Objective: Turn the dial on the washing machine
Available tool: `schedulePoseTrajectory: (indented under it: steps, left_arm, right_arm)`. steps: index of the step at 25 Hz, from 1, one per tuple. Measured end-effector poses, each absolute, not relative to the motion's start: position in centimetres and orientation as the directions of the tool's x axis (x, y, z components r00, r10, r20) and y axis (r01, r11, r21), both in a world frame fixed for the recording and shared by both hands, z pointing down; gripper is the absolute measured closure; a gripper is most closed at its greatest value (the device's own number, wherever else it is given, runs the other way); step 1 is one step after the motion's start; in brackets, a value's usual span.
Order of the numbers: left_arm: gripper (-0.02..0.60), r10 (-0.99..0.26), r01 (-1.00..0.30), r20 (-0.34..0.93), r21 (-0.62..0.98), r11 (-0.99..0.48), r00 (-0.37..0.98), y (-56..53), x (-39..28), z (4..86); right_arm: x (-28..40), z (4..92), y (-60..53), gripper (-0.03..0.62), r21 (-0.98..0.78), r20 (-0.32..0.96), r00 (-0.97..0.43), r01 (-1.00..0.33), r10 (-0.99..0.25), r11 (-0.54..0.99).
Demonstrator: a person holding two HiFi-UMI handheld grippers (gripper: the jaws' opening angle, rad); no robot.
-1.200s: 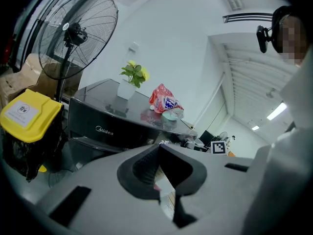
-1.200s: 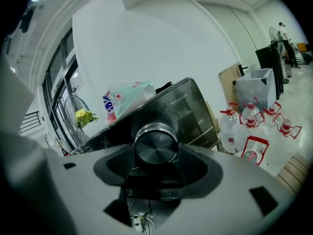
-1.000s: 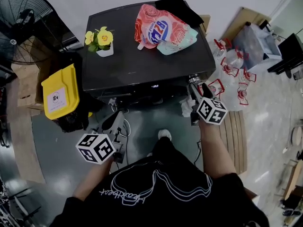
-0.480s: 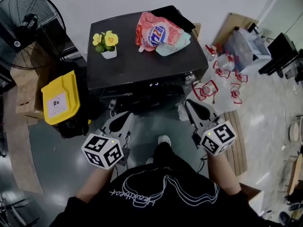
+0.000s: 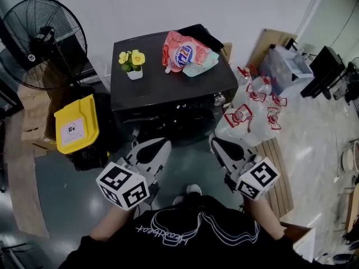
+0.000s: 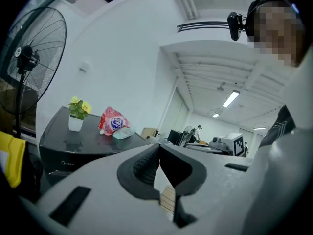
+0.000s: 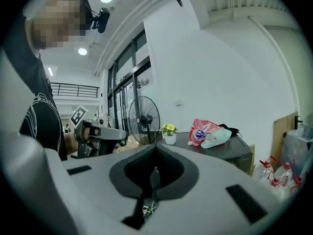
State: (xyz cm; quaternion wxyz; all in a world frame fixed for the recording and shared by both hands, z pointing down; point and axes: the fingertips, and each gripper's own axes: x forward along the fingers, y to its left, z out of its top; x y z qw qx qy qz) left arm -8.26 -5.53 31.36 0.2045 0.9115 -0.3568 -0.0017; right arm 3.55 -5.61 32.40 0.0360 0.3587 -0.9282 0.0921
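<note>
The black washing machine stands against the wall ahead of me, and its silver dial sits at the right end of the front panel. Both grippers are held in front of the person's chest, well short of the machine and touching nothing. My left gripper is shut and empty, and its tips meet in the left gripper view. My right gripper is also shut and empty, with its jaws together in the right gripper view. It sits below and slightly left of the dial.
On the machine's top are a small flower pot, a red detergent bag and a black cloth. A standing fan and a yellow-lidded bin are at the left. Water bottles and a wooden pallet are at the right.
My right gripper was at the dial on the machine's front. It has come away from it and up towards the person. The left gripper has risen too.
</note>
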Motion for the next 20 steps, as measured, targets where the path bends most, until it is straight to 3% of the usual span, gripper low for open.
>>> schedulePoseTrajectory:
  steps: [20]
  left_arm:
    - [0.577, -0.629, -0.617, 0.078, 0.322, -0.718, 0.773, -1.6, -7.6, 27.7]
  right_arm:
    - [3.2, 29.0, -1.2, 0.590, -0.115, 0.069, -0.731, -0.681, -0.679, 0.723]
